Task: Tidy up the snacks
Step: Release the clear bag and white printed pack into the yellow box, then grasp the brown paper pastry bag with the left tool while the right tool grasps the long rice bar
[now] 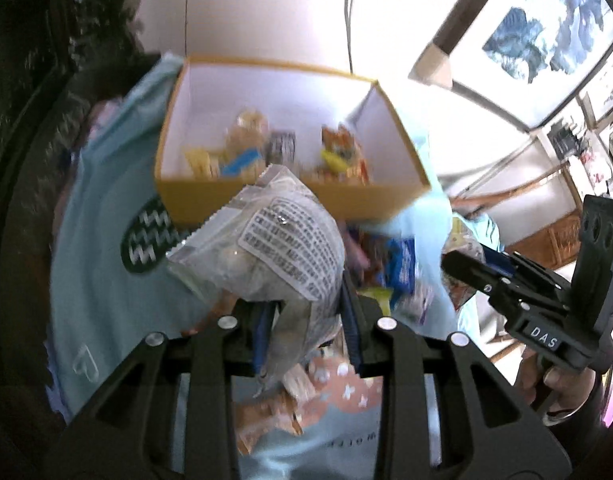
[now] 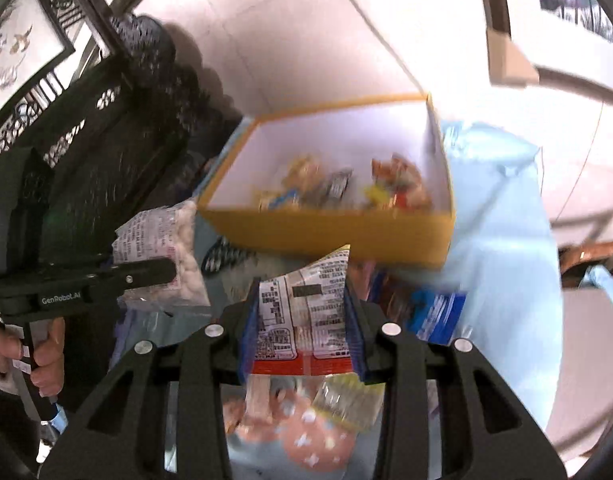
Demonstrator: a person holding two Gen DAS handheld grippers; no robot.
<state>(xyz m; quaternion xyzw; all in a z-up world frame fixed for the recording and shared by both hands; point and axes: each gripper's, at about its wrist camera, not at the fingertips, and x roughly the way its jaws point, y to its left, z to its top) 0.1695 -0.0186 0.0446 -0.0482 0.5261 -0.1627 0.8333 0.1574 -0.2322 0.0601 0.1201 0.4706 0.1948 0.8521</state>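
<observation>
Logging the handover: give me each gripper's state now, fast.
Left gripper: closed on a clear snack bag.
Right gripper: closed on a printed snack packet.

The left gripper [image 1: 308, 320] clamps a clear snack bag [image 1: 262, 248] with a printed label, in front of the yellow box [image 1: 290, 204] holding snacks.
</observation>
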